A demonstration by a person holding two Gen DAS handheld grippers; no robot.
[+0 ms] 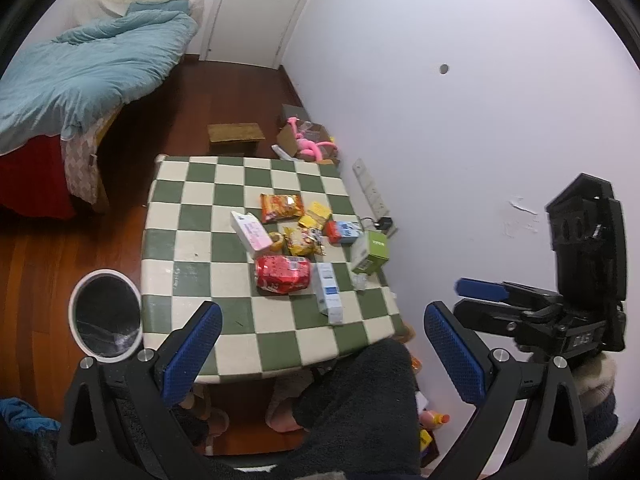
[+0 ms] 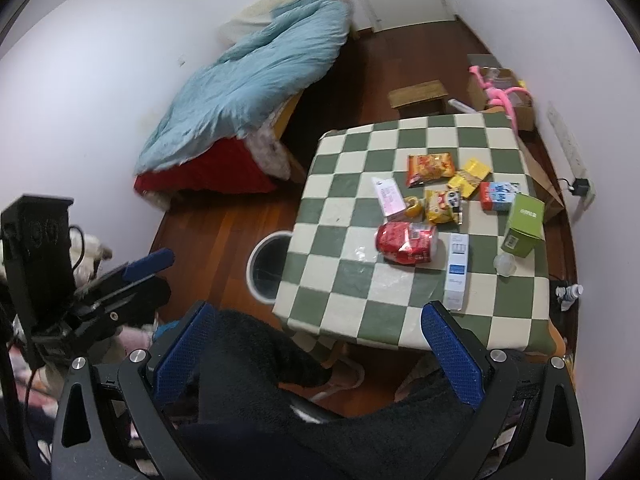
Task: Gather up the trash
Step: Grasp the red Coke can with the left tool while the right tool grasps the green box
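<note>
Trash lies on a green-and-white checkered table (image 1: 192, 216) (image 2: 352, 208): a crushed red can (image 1: 283, 274) (image 2: 406, 243), a white and blue carton (image 1: 329, 293) (image 2: 457, 271), a green box (image 1: 372, 251) (image 2: 524, 230), an orange snack bag (image 1: 281, 207) (image 2: 430, 169), yellow wrappers (image 1: 303, 240) (image 2: 442, 206), a pink-and-white box (image 1: 249, 230) (image 2: 387, 195) and a small milk carton (image 1: 343, 231) (image 2: 499, 196). A white-rimmed trash bin (image 1: 106, 312) (image 2: 269, 266) stands on the floor left of the table. My left gripper (image 1: 320, 352) and right gripper (image 2: 320, 356) are open and empty, held high above the table's near edge.
A bed with a blue duvet (image 1: 88, 68) (image 2: 256, 84) stands at the far left. A wooden stool (image 1: 235, 136) and a cardboard box with a pink toy (image 1: 312, 140) are beyond the table. A wall (image 1: 460, 100) with a power strip (image 1: 372, 192) is on the right. My legs are below.
</note>
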